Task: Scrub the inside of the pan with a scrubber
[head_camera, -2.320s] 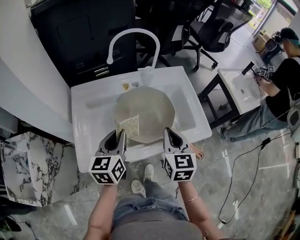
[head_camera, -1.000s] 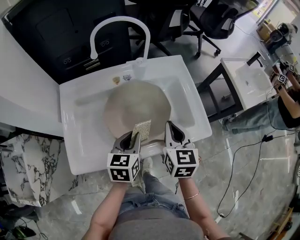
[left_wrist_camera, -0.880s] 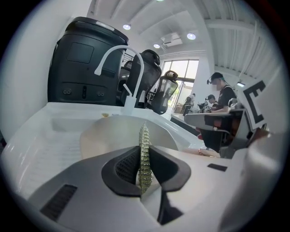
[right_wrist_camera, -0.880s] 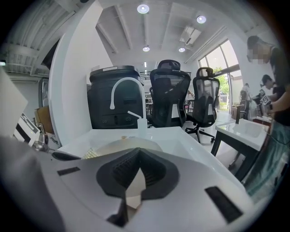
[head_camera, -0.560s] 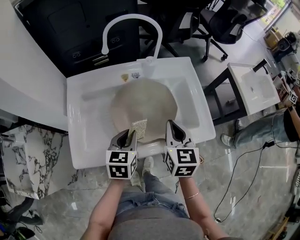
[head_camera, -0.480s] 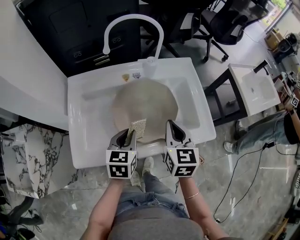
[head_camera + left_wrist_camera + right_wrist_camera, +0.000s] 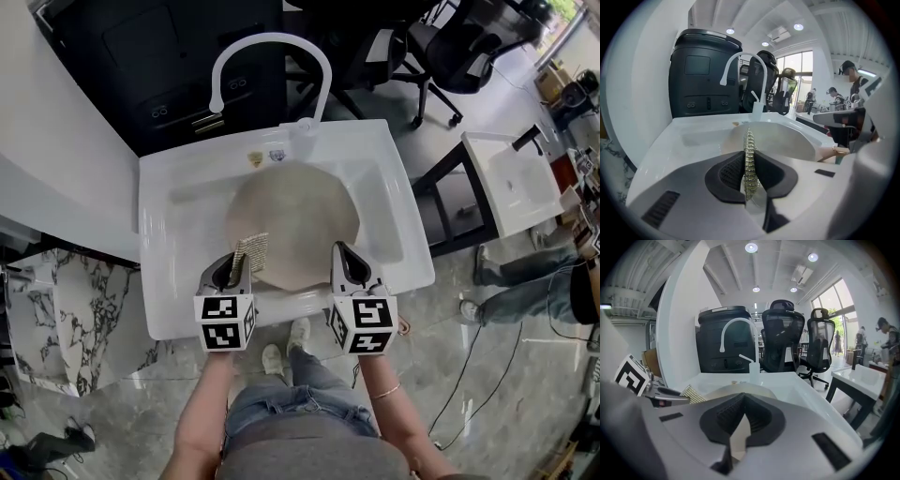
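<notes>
A round beige pan (image 7: 295, 220) lies in the white sink (image 7: 159, 234). My left gripper (image 7: 234, 267) is at the pan's near left edge, shut on a flat gold mesh scrubber (image 7: 250, 253) that stands on edge over the pan. In the left gripper view the scrubber (image 7: 749, 159) is pinched upright between the jaws, with the pan (image 7: 787, 138) beyond. My right gripper (image 7: 342, 255) is at the pan's near right edge, shut on the pan's handle (image 7: 739, 434), a beige strip between its jaws. The left gripper's scrubber (image 7: 693, 393) shows at the left of the right gripper view.
A white arched tap (image 7: 272, 56) and a small bottle (image 7: 302, 131) stand at the sink's back rim. A black cabinet sits behind, a marble block (image 7: 56, 319) at the left. A second sink table (image 7: 511, 178), office chairs and another person are at the right.
My left gripper has carried the scrubber leftward across the pan's near part, after a rightward pass before that. The right gripper has stayed on the handle.
</notes>
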Demonstrator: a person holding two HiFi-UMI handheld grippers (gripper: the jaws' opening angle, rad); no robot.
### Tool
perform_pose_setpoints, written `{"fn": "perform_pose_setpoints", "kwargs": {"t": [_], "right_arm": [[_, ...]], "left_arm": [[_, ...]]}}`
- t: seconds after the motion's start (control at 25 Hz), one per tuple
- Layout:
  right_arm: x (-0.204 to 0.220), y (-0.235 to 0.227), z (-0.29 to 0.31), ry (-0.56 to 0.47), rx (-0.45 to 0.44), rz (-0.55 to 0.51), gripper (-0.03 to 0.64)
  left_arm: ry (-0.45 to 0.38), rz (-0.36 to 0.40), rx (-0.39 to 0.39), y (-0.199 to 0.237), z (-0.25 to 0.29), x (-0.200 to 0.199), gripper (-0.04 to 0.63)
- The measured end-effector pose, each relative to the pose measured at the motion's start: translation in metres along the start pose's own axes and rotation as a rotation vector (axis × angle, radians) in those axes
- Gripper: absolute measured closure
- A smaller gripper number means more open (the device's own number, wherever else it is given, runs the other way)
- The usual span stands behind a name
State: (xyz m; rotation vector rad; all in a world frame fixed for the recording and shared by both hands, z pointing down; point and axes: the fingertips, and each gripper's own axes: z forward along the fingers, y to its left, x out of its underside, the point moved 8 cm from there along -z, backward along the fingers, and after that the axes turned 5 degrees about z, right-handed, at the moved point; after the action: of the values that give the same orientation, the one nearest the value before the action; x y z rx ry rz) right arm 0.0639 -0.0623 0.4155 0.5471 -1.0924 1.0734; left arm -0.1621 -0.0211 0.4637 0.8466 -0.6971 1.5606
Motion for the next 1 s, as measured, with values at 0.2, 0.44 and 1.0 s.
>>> {"fn": "perform_pose_setpoints", "kwargs": {"t": [0.2,0.44,1.0], "right_arm": [[-0.003,-0.010,0.003,-0.003,0.003,-0.001,0.607],[-0.010,-0.022,0.004,-0.014,0.003,-0.001,0.607],[-0.022,-0.044,0.003,-0.043,-0.019,0.013,0.607]], "left_arm": [[0.017,0.006,-0.048,0.014,0.004,-0.005,0.529],[0.042,0.031,-0.118,0.026,0.013,-0.013,0.529],[-0.055,0.001,-0.020,-0.013,0.033,-0.070,0.529]]}}
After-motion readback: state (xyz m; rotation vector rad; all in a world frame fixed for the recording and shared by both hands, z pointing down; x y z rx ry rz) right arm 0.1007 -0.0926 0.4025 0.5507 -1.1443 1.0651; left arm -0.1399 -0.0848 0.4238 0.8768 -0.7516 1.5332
